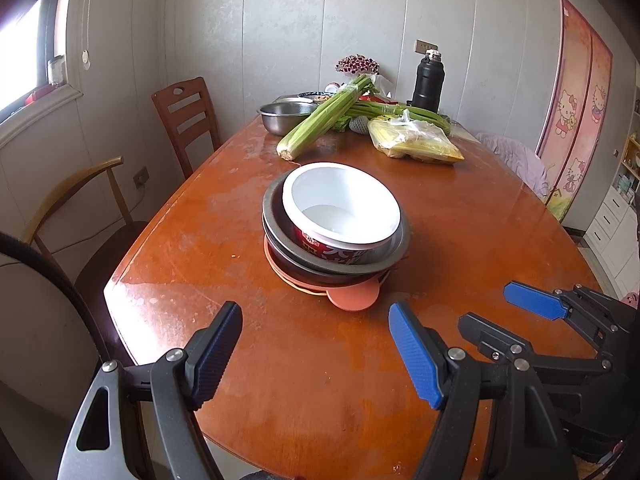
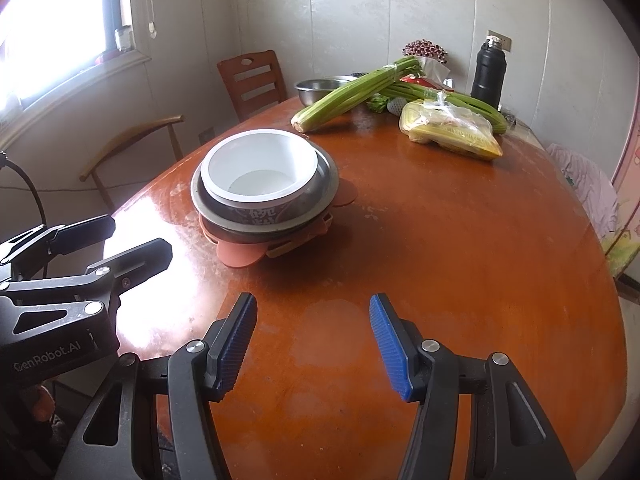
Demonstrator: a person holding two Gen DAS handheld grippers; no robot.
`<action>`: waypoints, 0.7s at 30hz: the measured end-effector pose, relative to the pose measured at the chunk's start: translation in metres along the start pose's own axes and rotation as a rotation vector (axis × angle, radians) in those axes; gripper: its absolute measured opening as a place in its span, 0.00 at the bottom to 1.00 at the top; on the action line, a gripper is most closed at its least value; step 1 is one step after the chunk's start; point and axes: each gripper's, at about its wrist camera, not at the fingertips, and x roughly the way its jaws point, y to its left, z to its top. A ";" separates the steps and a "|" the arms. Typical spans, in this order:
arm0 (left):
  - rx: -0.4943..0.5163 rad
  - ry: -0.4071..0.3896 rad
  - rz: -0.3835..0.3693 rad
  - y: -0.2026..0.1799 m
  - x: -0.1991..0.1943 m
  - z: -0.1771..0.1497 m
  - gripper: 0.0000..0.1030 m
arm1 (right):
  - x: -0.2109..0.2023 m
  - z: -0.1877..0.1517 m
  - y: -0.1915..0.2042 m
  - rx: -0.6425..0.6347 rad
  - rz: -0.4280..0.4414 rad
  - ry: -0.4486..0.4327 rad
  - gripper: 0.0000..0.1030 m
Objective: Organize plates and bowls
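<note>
Left claw point(image 1: 316, 356) and right claw point(image 2: 314, 346) agape, empty, above table point(image 2: 440, 260).

On the bare wood, toward the near-left part of the brown table point(image 1: 460, 240), sits one nested stack. At the top is a white paper bowl point(image 1: 340, 208), upright and empty, its inside plain white, its outer wall printed dark red with large white characters. It rests inside a grey metal bowl point(image 1: 400, 246) with a broad flat rim, and that sits in a darker bowl point(image 1: 288, 266) showing just below it. Beneath them lies a flat salmon-orange plate point(image 1: 354, 298), round lobes poking out at its edge, with a thin yellowish piece point(image 2: 286, 249) peeking from under the stack.
</note>
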 end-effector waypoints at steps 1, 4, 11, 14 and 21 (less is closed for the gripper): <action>-0.001 0.001 0.001 0.000 0.000 0.000 0.73 | 0.000 0.000 0.000 0.001 -0.001 0.002 0.59; 0.003 0.013 0.004 0.000 0.002 0.000 0.73 | 0.000 -0.001 -0.001 0.003 -0.003 0.002 0.59; 0.012 0.022 0.008 -0.001 0.005 -0.002 0.73 | 0.000 -0.002 -0.001 0.004 -0.008 0.006 0.59; 0.014 0.025 0.012 -0.002 0.005 -0.003 0.73 | 0.000 -0.002 -0.001 0.005 -0.010 0.005 0.59; 0.020 0.031 0.019 -0.002 0.007 -0.004 0.73 | -0.001 -0.002 -0.001 0.003 -0.012 0.006 0.59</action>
